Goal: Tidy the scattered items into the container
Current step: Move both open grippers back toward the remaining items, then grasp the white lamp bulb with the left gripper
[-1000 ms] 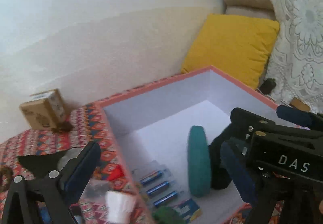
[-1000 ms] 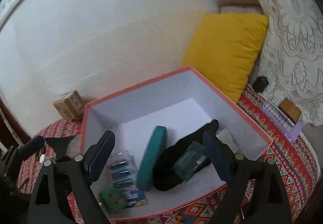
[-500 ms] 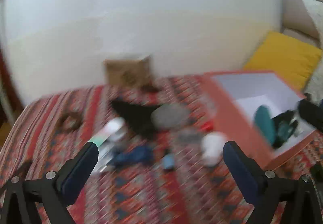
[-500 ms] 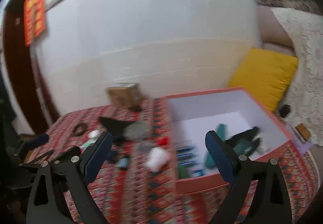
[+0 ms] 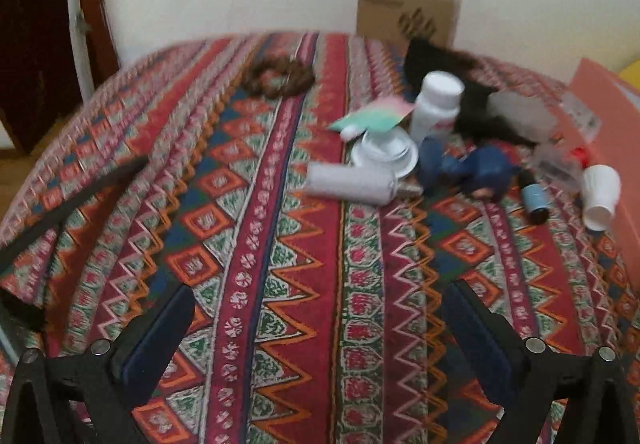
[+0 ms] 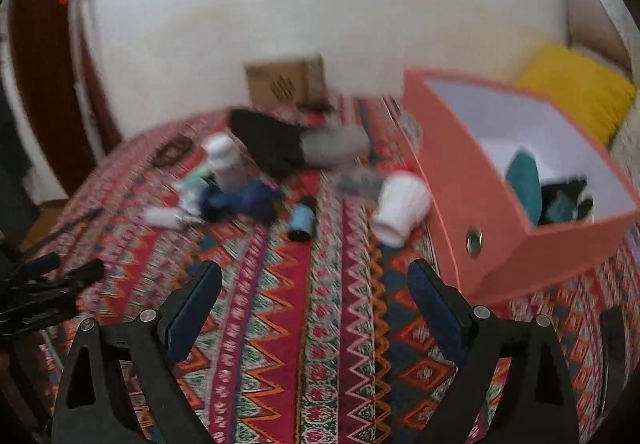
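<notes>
The pink box (image 6: 472,179) stands open at the right, with a teal case (image 6: 524,183) and dark items inside; its corner shows in the left wrist view (image 5: 600,91). Scattered items lie on the patterned cloth: a white cup (image 6: 400,209) (image 5: 599,195), a small blue bottle (image 6: 302,224) (image 5: 534,199), blue cloth (image 6: 244,199) (image 5: 472,167), a white bottle (image 5: 436,103) (image 6: 226,159), a white tube (image 5: 352,183), a brown hair tie (image 5: 280,77). My left gripper (image 5: 316,332) and right gripper (image 6: 316,308) are both open and empty, well short of the items.
A cardboard box (image 5: 408,13) stands against the wall at the back. Black fabric (image 6: 272,143) and a grey pouch (image 6: 336,145) lie behind the pile. A black comb-like strip (image 5: 72,203) lies at the left. A yellow cushion (image 6: 576,91) sits behind the box.
Both grippers have pulled back from over the box and swung left over the cloth. The scattered pile has come into view ahead of them. Both stay open and empty.
</notes>
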Demonstrator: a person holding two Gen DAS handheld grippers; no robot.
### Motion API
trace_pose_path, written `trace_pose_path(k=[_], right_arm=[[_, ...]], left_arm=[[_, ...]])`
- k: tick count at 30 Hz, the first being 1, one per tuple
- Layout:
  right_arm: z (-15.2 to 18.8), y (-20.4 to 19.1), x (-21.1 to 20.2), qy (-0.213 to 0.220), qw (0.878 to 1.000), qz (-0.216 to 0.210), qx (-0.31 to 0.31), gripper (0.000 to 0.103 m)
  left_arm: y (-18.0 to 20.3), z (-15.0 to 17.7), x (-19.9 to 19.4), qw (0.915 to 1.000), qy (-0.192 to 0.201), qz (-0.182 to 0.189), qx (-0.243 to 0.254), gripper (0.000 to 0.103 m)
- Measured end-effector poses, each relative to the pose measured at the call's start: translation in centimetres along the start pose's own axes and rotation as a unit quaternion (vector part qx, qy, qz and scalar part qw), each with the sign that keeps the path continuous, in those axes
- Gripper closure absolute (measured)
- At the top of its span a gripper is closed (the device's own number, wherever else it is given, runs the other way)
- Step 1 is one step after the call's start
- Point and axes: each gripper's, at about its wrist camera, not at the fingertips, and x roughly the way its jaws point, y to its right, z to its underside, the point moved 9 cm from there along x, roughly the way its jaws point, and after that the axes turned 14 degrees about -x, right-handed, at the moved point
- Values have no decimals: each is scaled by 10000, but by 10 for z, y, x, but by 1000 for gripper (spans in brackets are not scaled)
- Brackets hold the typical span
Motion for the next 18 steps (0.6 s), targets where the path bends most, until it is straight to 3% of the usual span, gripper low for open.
trace_pose_path(k=[4, 10, 14, 18], right_arm=[[17, 20, 34, -486, 9978, 42, 456, 7], [22, 38, 70, -757, 9948, 123, 676, 7], [22, 45, 92, -830, 9934, 33, 794, 7], [27, 51, 118, -983, 9919, 95, 800, 7]], left_arm=[[6, -4, 34, 9996, -276, -40, 36, 1], [27, -7, 84, 9974, -715, -5, 25, 1], [39, -21, 110, 9971, -672, -157, 327, 1], [45, -39, 124, 9972, -628, -42, 409, 1]])
